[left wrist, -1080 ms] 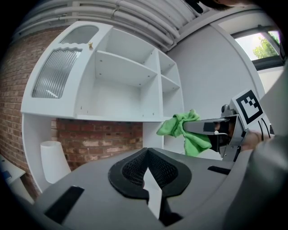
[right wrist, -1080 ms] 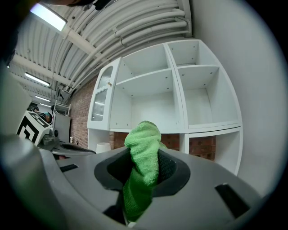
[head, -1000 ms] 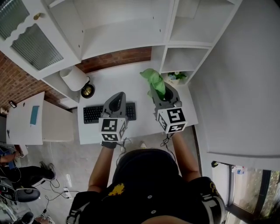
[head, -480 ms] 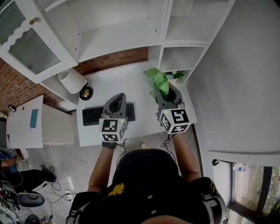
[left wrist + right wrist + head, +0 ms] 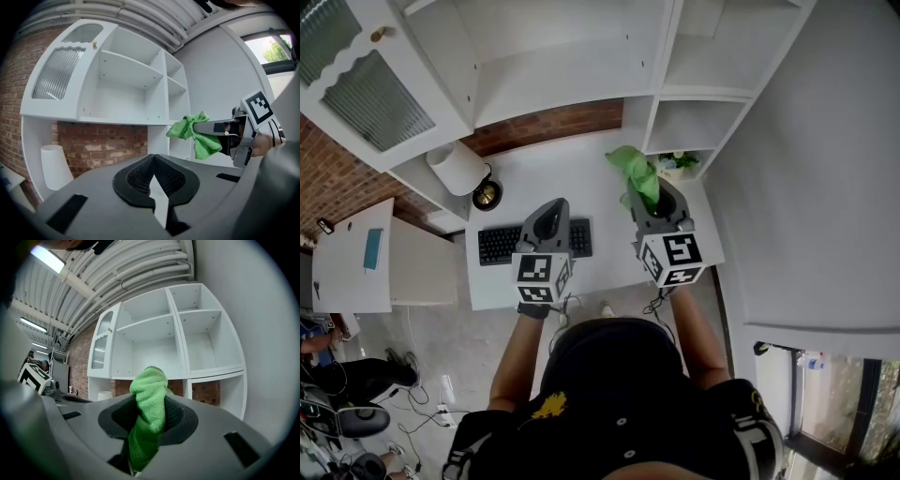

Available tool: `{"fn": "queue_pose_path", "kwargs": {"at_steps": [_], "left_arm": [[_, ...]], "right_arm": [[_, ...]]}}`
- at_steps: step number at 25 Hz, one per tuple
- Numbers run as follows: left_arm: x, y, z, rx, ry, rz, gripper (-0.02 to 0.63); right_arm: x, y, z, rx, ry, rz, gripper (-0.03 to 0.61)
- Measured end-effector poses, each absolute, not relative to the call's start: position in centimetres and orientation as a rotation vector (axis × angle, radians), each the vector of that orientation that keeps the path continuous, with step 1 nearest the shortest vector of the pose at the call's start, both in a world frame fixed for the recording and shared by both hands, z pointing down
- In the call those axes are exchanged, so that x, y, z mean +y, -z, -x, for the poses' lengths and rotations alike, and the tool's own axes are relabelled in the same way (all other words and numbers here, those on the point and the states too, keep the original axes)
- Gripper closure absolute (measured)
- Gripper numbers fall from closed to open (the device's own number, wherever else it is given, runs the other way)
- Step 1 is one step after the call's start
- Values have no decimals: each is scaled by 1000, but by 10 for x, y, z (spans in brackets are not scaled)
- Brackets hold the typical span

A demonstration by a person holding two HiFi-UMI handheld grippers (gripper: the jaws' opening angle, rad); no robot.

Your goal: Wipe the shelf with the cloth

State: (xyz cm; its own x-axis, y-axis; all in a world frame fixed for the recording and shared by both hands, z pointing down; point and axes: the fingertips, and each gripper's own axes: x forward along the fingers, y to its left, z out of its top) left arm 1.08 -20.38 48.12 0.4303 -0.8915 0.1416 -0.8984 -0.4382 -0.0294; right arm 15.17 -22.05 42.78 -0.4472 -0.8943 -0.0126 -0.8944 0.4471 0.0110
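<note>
A green cloth (image 5: 637, 174) (image 5: 148, 414) (image 5: 196, 135) is pinched in my right gripper (image 5: 649, 195), which is shut on it and held in the air in front of the white shelf unit (image 5: 572, 70) (image 5: 187, 352). The cloth sticks out past the jaws and hangs in a bunch. My left gripper (image 5: 551, 217) (image 5: 157, 180) hovers to the left over the desk, shut with nothing in it. The shelf compartments stand bare ahead of both grippers.
Below the shelves is a white desk (image 5: 525, 173) with a black keyboard (image 5: 499, 244), a white lamp (image 5: 457, 167) and a small potted plant (image 5: 677, 165). A glass-fronted cabinet door (image 5: 356, 80) is at the upper left. A white wall (image 5: 806, 169) runs close on the right.
My right gripper with the cloth drifted slightly to the right and back; the left gripper has stayed where it was.
</note>
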Motion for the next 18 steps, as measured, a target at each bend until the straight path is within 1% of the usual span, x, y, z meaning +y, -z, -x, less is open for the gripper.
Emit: {"fn": "queue_pose_path", "kwargs": {"at_steps": [9,14,18], "left_arm": [[-197,-488,3,-1654,-214,-2576,597],[-188,-508,20,-1694,-238,-2508,597],[-202,-522,19,-1702,-195,-2484,597]], "right_arm": [[-213,-437,-136,2718,-14,1625,479],[-210,-457,-125,2774,25,1578,477],[-215,-471,-135,2838,-54,1589,477]]}}
